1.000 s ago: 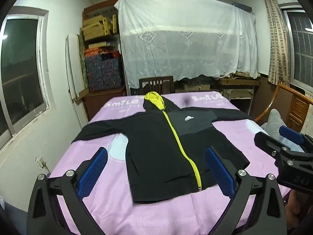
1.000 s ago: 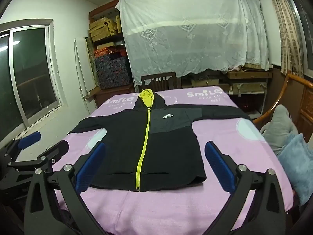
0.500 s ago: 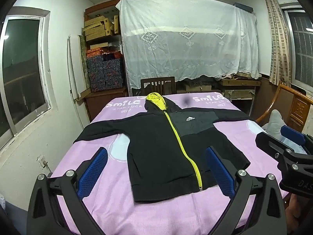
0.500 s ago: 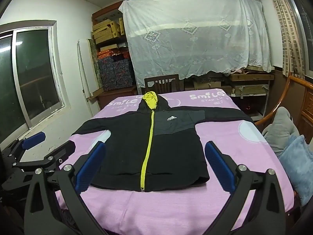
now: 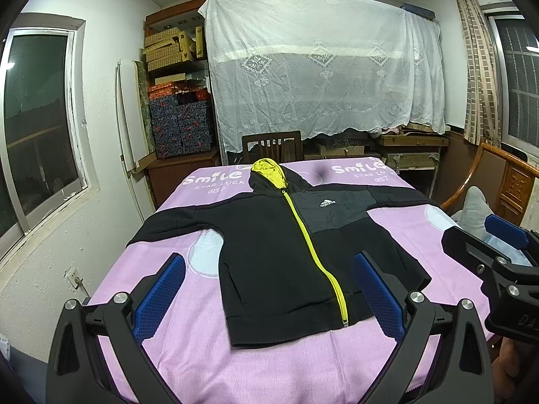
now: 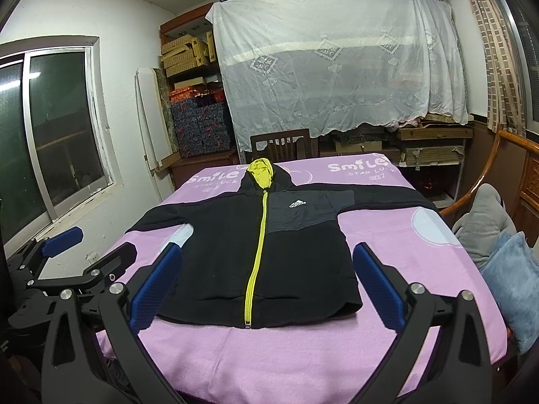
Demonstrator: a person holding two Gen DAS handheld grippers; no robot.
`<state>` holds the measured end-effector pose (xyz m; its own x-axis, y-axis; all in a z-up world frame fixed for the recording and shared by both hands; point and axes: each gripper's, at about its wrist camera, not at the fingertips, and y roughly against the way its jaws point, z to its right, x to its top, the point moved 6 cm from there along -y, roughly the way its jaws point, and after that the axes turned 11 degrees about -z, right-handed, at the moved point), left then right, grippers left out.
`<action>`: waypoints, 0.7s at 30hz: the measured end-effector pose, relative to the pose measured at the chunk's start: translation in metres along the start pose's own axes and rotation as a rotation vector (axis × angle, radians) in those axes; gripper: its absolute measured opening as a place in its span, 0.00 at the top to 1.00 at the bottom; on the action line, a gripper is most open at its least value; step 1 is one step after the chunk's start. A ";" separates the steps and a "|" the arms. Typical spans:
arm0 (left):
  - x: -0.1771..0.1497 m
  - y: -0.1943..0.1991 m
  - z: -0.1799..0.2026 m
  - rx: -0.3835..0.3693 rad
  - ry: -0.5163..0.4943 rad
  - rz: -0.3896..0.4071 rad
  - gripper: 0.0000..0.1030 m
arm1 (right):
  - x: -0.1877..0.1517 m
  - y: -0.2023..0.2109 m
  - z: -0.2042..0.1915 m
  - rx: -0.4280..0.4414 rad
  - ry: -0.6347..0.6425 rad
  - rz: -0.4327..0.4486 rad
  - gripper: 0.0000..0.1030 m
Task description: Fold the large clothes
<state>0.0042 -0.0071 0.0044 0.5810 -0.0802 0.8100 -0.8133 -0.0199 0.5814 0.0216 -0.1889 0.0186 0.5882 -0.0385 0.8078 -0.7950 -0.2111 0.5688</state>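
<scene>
A black hooded jacket point(image 5: 283, 256) with a yellow zip and yellow hood lining lies flat, front up, on the pink-covered table point(image 5: 188, 353). Its sleeves spread out to both sides and its hem faces me. It also shows in the right wrist view point(image 6: 256, 249). My left gripper point(image 5: 269, 293) is open and empty, held above the near table edge, short of the hem. My right gripper point(image 6: 266, 286) is open and empty, also short of the hem. Each gripper shows at the edge of the other's view.
A wooden chair point(image 5: 272, 146) stands at the table's far end. Shelves with boxes point(image 5: 178, 101) and a white lace sheet point(image 5: 320, 74) fill the back wall. A wooden armchair with cushions point(image 6: 498, 232) stands right of the table. A window point(image 5: 33, 128) is at left.
Both grippers have drifted slightly, so the jacket sits a little differently in each view. Both stay open and nothing has been touched.
</scene>
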 end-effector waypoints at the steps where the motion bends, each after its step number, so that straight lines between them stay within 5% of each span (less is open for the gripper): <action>1: 0.000 0.000 0.000 0.000 0.000 0.000 0.03 | -0.001 0.001 0.000 0.000 0.000 0.003 0.04; 21: -0.003 -0.002 -0.002 0.000 -0.001 -0.002 0.03 | -0.002 0.004 -0.003 0.004 0.000 0.005 0.04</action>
<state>0.0040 -0.0052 0.0010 0.5824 -0.0813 0.8088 -0.8123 -0.0197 0.5829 0.0173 -0.1867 0.0200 0.5841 -0.0397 0.8107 -0.7973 -0.2151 0.5639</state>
